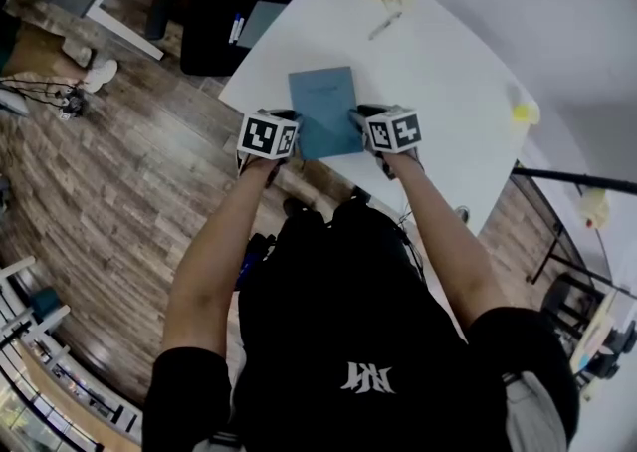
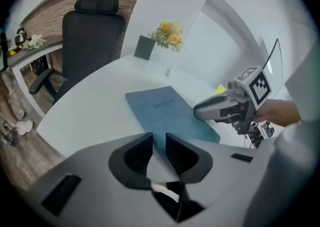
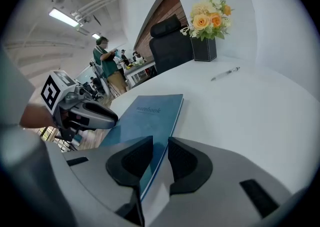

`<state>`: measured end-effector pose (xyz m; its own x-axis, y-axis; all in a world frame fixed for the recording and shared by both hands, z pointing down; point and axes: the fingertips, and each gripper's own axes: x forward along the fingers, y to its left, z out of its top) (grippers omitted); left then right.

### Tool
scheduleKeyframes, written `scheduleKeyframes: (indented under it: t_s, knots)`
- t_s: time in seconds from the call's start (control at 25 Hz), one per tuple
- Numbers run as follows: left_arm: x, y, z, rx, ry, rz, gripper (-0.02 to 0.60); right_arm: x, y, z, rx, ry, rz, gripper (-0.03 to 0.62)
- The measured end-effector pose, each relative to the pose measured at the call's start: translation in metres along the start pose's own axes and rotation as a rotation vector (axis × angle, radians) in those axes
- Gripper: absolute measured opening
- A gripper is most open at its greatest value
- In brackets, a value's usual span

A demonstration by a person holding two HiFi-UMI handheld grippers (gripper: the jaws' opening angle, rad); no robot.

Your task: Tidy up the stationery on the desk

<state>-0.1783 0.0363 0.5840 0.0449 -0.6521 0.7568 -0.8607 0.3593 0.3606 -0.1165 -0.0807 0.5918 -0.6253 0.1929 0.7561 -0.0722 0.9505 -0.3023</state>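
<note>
Left arm [image 1: 214, 261] and right arm [image 1: 448, 241] reached forward side by side; left gripper [image 2: 159, 140] and right gripper [image 3: 160, 143] pointed downward, tips angled inward; both pairs of jaws stood slightly apart, unclamped.

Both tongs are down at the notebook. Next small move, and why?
Probably close the left tongs and right tongs on the blue notebook. Each straddles its edge at the near end with jaws apart, not yet gripping, while it lies flat on the white desk.

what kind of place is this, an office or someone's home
Most likely an office: a black high-backed office chair at a white desk, a blue notebook and a pen on it, and people standing under ceiling strip lights beyond.
</note>
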Motion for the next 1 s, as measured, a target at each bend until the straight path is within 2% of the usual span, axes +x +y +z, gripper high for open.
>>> scheduleKeyframes:
  t_s: [0.16,0.32,0.56,0.8,0.92,1.0]
  knots:
    - [0.002,0.002,0.001,0.018,0.010,0.023,0.075,0.001,0.001,-0.001,0.013,-0.010,0.006,0.112]
    - [0.005,-0.005,0.000,0.056,0.041,-0.003,0.075,-0.005,0.001,-0.008,0.031,-0.008,-0.002,0.109]
    - [0.028,-0.039,0.011,0.163,0.087,-0.083,0.075,-0.038,-0.014,-0.045,0.107,-0.005,-0.035,0.109]
    - [0.053,-0.083,0.015,0.309,0.151,-0.162,0.075,-0.075,-0.022,-0.091,0.194,-0.012,-0.082,0.109]
    - [0.057,-0.094,0.014,0.373,0.173,-0.181,0.075,-0.084,-0.016,-0.106,0.221,-0.019,-0.099,0.109]
    - [0.058,-0.097,0.014,0.390,0.174,-0.186,0.075,-0.086,-0.014,-0.109,0.231,-0.030,-0.106,0.109]
